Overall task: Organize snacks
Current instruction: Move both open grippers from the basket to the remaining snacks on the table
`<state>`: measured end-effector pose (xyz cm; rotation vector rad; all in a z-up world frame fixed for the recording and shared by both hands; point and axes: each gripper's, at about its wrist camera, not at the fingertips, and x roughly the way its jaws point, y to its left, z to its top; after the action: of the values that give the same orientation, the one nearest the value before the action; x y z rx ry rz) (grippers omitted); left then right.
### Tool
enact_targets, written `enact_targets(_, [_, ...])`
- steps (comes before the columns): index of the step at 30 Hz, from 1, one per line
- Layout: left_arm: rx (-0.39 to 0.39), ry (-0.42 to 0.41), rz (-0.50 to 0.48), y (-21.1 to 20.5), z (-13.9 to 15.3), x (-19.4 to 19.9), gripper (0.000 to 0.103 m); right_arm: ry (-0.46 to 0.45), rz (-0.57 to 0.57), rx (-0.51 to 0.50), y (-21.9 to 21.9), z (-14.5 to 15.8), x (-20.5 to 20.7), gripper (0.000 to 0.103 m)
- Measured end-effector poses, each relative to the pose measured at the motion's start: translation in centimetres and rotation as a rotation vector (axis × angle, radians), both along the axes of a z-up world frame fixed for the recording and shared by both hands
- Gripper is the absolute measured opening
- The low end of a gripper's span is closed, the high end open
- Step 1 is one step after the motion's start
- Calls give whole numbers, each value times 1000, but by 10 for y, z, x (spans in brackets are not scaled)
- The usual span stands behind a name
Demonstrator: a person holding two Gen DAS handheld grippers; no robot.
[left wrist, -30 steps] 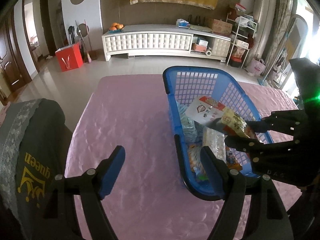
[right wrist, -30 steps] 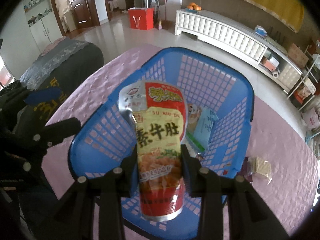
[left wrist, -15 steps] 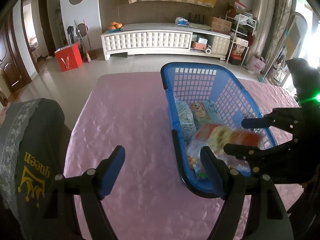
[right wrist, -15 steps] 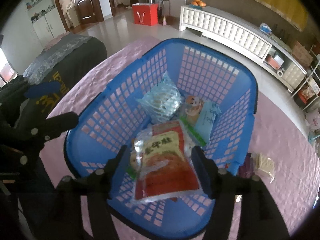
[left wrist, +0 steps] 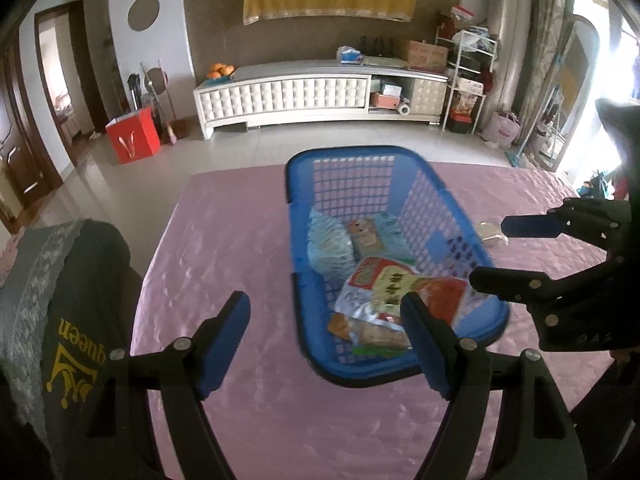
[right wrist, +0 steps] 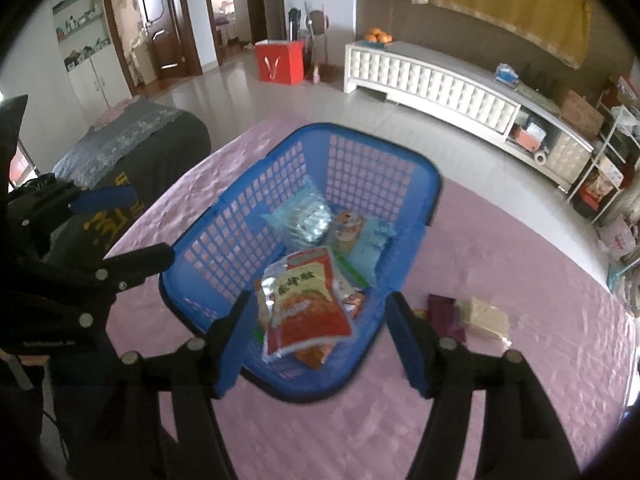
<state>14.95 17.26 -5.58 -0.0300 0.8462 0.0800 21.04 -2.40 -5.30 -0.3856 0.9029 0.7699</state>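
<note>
A blue plastic basket (left wrist: 352, 152) (right wrist: 360, 130) stands on the pink-covered table (left wrist: 240, 240). On top of the other snacks inside it lies a red and yellow snack packet (left wrist: 400, 284) (right wrist: 308, 304), next to light-blue packets (right wrist: 300, 216). My right gripper (right wrist: 322, 308) (left wrist: 492, 254) hangs open above the basket's near rim with nothing between its pads. At the basket's left side my left gripper (left wrist: 324, 312) (right wrist: 148, 224) is open and empty too. A wafer pack (right wrist: 484, 314) and a purple packet (right wrist: 444, 312) lie on the table right of the basket.
A chair with a dark cover (left wrist: 68, 280) (right wrist: 132, 136) stands against the table's left edge. Bare pink cloth stretches left of the basket and in front of it. A white cabinet (left wrist: 300, 92) and a red bag (left wrist: 132, 140) are far off across the floor.
The right gripper opened and let go of the red and yellow packet, which dropped into the basket. Both grippers then drew back and up from the basket.
</note>
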Motion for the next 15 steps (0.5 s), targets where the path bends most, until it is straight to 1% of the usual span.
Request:
enact_targets(5, [27,-18,-47,-33,16,-1,76,-21,-31,28,-34,15,-4,73])
enact_targets(8, [30,-25,-72,-55,23,0,76,-36,-58,34,-56,21,-4,74])
enact_targets(12, [20,-25,-109,-86,25,3,77,-42,-96,38,-82,24,-4,74])
enact_targets(15, [33,-17,-142,-111,22,8,77,-46,-118,37,-100,25,-3,74])
